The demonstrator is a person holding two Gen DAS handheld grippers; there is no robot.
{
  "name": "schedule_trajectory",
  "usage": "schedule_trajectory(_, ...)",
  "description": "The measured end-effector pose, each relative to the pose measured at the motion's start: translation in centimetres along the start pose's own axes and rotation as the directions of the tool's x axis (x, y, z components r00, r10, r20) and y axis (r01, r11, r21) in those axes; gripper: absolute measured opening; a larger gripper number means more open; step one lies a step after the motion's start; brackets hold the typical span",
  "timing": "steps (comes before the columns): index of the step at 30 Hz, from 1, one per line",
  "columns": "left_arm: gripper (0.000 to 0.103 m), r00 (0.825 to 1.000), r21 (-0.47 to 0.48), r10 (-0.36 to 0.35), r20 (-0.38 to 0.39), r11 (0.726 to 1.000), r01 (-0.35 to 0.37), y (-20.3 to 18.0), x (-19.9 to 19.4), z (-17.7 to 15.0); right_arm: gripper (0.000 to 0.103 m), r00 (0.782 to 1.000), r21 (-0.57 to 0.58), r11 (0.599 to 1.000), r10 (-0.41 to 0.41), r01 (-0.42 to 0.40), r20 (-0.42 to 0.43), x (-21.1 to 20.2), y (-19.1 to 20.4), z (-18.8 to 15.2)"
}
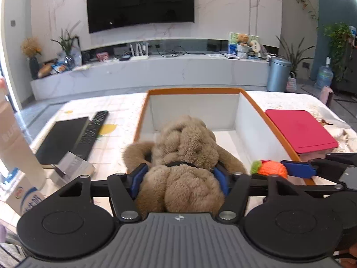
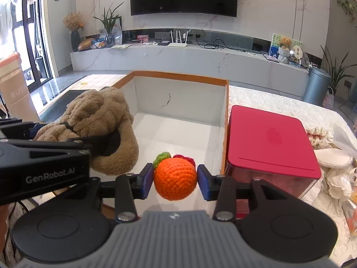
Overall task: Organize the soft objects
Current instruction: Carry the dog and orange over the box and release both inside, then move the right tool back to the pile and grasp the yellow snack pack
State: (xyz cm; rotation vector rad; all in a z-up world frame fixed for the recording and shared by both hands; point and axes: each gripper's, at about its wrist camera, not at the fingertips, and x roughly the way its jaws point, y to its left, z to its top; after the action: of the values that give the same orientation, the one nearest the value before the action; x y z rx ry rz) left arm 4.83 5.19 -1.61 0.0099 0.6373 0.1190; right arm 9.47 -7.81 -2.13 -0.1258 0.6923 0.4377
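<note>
Left gripper [image 1: 180,176] clasping teddy bear [image 1: 185,156] over white box [image 1: 194,91], right gripper [image 2: 175,177] pinching crochet orange [image 2: 175,178], red lid [image 2: 267,140] sitting at 3 o'clock

The plush bear [image 1: 185,156] is blocking the near floor of the orange-rimmed box [image 1: 252,102], and its face is turning away, unseen. The cream bottle [image 1: 13,138] is running off the left edge. The crochet orange [image 2: 175,178] is covering most of a red knitted piece [image 2: 186,158] behind it.
</note>
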Motion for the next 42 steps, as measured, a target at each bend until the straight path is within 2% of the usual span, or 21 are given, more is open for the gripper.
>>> schedule_trajectory(2, 0.080, 1.000, 0.013, 0.009, 0.018, 1.000, -0.010, -0.2, -0.3, 0.0, 0.042, 1.000, -0.006, 1.000, -0.001, 0.001, -0.001, 0.0, 0.0, 0.1)
schedule_trajectory(4, 0.088, 0.998, 0.015, -0.006, 0.059, 1.000, 0.005, -0.2, -1.0, 0.1, 0.043, 1.000, -0.007, 1.000, 0.000, 0.000, -0.004, 0.1, 0.0, 0.2)
schedule_trajectory(7, 0.092, 0.994, -0.006, -0.026, 0.105, 1.000, 0.027, 0.1, -1.9, 0.5, 0.043, 1.000, -0.016, 1.000, -0.005, 0.005, -0.007, 0.0, 0.1, 0.3)
schedule_trajectory(20, 0.093, 0.992, -0.093, -0.029, 0.119, 0.995, 0.040, 1.7, -1.8, 0.8, 0.043, 0.999, -0.043, 0.998, -0.036, 0.036, -0.007, -0.3, 0.5, 0.0)
schedule_trajectory(31, 0.093, 0.989, -0.166, 0.061, 0.134, 0.985, -0.039, 4.0, -1.8, 0.9, 0.043, 0.999, -0.057, 0.997, -0.049, 0.049, -0.008, -1.2, 0.4, 0.1)
schedule_trajectory(34, 0.093, 0.989, -0.163, 0.064, 0.134, 0.986, -0.042, 4.0, -1.8, 1.0, 0.047, 0.999, -0.067, 0.997, -0.051, 0.050, 0.000, -1.4, 0.6, 0.2)
schedule_trajectory(36, 0.093, 0.989, -0.158, 0.062, 0.133, 0.987, -0.041, 4.0, -1.8, 1.0, 0.057, 0.999, -0.068, 0.997, -0.034, 0.034, -0.001, -1.5, 0.7, 0.1)
schedule_trajectory(42, 0.093, 0.989, -0.149, 0.064, 0.134, 0.988, -0.044, 3.7, -1.9, 1.0, 0.062, 0.999, -0.082, 0.996, -0.034, 0.034, 0.006, -1.9, 1.2, -0.1)
